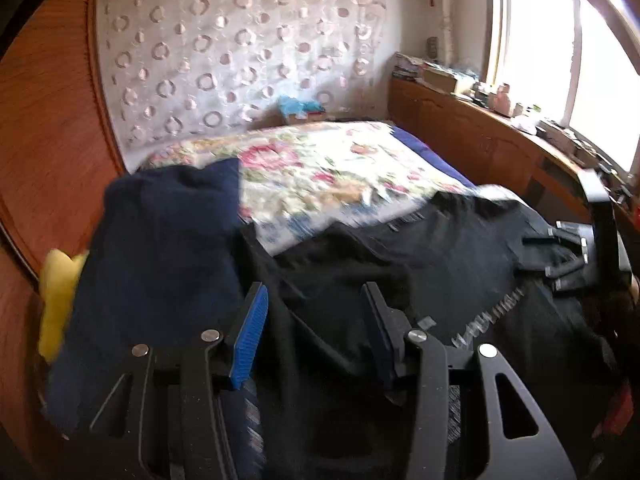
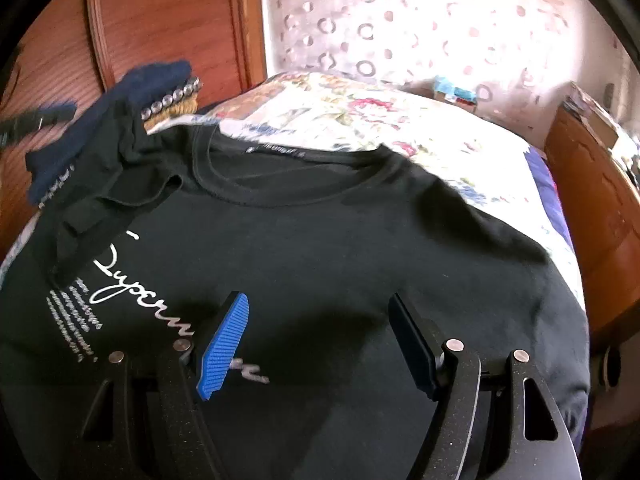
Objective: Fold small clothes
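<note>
A black T-shirt [image 2: 320,240] with white script lettering lies spread face up on the bed, collar toward the far side; its left sleeve is bunched and folded inward. It also shows in the left wrist view [image 1: 400,264]. My right gripper [image 2: 316,320] is open and empty, hovering just above the shirt's chest. My left gripper [image 1: 316,312] is open and empty above the shirt's left part. A navy blue garment [image 1: 160,248] lies heaped at the left, also in the right wrist view [image 2: 132,92]. The right gripper's body [image 1: 592,240] shows at the right edge.
The bed has a floral cover [image 1: 328,168]. A wooden headboard [image 1: 48,128] stands at the left, a yellow item [image 1: 56,296] against it. A wooden sill cabinet [image 1: 480,136] with clutter runs along the window side. A patterned curtain [image 2: 420,24] hangs behind.
</note>
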`<state>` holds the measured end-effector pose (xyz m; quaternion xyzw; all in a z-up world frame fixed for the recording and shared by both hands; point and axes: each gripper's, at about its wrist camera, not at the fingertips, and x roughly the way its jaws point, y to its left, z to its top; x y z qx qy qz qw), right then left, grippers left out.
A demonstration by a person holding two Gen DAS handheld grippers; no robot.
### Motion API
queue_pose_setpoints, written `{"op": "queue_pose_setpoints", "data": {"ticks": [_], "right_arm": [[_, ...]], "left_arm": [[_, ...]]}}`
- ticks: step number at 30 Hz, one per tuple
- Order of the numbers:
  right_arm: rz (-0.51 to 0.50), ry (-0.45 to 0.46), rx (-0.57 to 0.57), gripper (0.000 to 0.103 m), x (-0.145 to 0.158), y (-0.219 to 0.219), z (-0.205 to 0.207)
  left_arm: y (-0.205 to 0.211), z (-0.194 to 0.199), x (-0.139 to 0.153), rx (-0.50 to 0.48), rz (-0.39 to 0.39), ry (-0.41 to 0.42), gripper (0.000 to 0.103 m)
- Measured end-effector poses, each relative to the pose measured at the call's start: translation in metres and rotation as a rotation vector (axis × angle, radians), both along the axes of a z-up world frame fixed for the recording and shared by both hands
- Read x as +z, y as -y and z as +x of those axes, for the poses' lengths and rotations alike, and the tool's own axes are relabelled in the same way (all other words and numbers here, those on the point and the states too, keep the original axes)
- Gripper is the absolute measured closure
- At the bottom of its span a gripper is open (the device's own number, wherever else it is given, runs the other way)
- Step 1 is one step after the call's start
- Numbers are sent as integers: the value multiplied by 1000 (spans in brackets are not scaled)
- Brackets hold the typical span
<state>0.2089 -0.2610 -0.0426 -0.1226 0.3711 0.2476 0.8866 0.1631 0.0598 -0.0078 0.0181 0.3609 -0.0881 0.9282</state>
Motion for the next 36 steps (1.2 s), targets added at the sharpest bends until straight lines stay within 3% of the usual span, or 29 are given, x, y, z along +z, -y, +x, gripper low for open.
{"op": "queue_pose_setpoints", "data": {"ticks": [4, 8, 16, 21, 30, 33, 35, 36], "right_arm": [[14, 34, -55, 29, 15, 25, -21], [10, 54, -115, 29, 22, 47, -41], [30, 44, -189, 29, 18, 77, -77], [36, 34, -206, 29, 15, 80, -85], [43, 54, -211, 29, 22, 88, -88], [52, 64, -239, 29, 26, 102, -93], [61, 63, -275, 29, 27, 118, -95], [62, 62, -292, 29, 26, 125, -96]], "left_arm": [[19, -12, -24, -45, -25, -60, 54], [33, -18, -45, -83, -42, -119, 70], [48, -24, -59, -122, -62, -161, 89], [62, -26, -57, -166, -80, -174, 89], [67, -19, -68, -163, -57, -200, 89], [69, -18, -68, -171, -61, -197, 79], [70, -16, -68, -186, -81, -199, 60], [72, -16, -67, -191, -82, -198, 56]]}}
